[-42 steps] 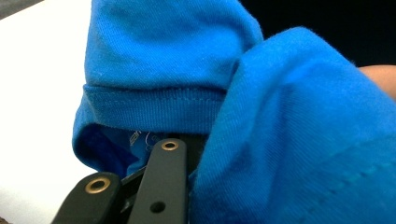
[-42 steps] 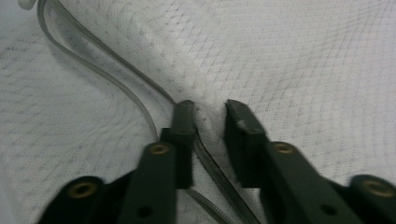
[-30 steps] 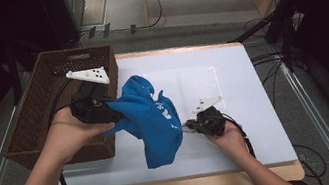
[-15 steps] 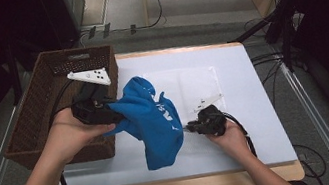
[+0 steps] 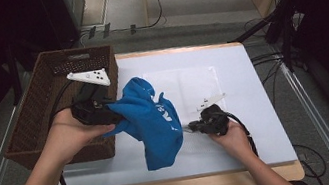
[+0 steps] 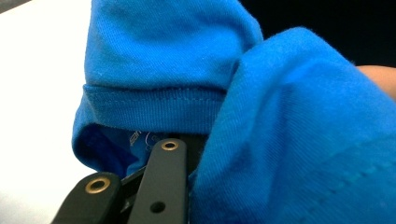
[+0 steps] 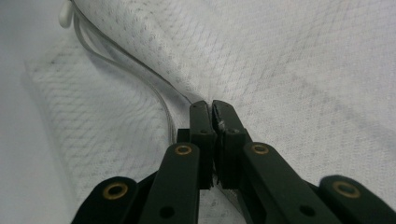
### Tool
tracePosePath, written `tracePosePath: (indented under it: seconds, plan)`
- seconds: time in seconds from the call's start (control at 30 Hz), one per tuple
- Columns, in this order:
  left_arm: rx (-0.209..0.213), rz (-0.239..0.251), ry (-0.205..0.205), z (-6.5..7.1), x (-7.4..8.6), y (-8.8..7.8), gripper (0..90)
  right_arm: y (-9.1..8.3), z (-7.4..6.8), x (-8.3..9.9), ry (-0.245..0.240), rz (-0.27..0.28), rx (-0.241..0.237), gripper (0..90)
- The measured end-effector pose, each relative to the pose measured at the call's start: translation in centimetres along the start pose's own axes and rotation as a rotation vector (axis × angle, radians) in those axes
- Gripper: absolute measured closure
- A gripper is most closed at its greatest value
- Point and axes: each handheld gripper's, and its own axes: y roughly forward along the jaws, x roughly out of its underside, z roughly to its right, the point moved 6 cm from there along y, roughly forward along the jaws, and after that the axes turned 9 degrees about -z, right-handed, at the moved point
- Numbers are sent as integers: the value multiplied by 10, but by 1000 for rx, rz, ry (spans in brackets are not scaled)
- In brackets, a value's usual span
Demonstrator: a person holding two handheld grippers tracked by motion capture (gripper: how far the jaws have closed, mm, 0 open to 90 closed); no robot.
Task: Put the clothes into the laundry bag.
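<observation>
Left tool (image 5: 116,114) clamped on a bunched fold of the blue T-shirt (image 5: 155,122), near its ribbed collar (image 6: 154,109), fabric heaped over and around the jaws in the left gripper view. Most of the shirt draped down and to the right of that tool onto the white surface (image 5: 247,83), one end lifted beside the wicker basket (image 5: 36,109) just behind the left hand (image 5: 66,137). Right tool (image 5: 190,129) just right of the shirt's hanging edge, jaws pressed together after a brief flutter, tips nipping the white mesh laundry bag (image 7: 289,70) spread flat ahead of them. Thin white cord (image 7: 116,56) curving across the mesh just left of the right tool's tips, ending in a small toggle (image 7: 65,17) farther ahead.
</observation>
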Motion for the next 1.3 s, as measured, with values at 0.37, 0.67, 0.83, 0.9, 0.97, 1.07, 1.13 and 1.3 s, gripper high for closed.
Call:
tracePosePath:
  seconds: [0.37,0.67,0.83,0.9,0.97,1.07,1.13,1.3]
  plan:
    - [0,8,2,3,0,0,747,-10,-1,-6,12,34,-18,900]
    - [18,-3,13,6,1,7,747,-28,-1,-14,11,84,-17,900]
    - [26,-5,14,8,2,10,747,-27,1,-14,25,83,-31,899]
    - [28,-6,14,7,2,11,747,-21,2,-15,22,69,-24,899]
    - [28,-6,12,7,2,12,747,-14,1,-16,24,44,-19,892]
    - [25,-7,9,6,2,11,747,-7,0,-18,14,34,-16,878]
    - [24,-5,8,5,3,10,746,-4,-1,-19,19,28,-21,864]
    - [23,-6,5,4,4,9,747,-5,-2,-20,24,32,-32,884]
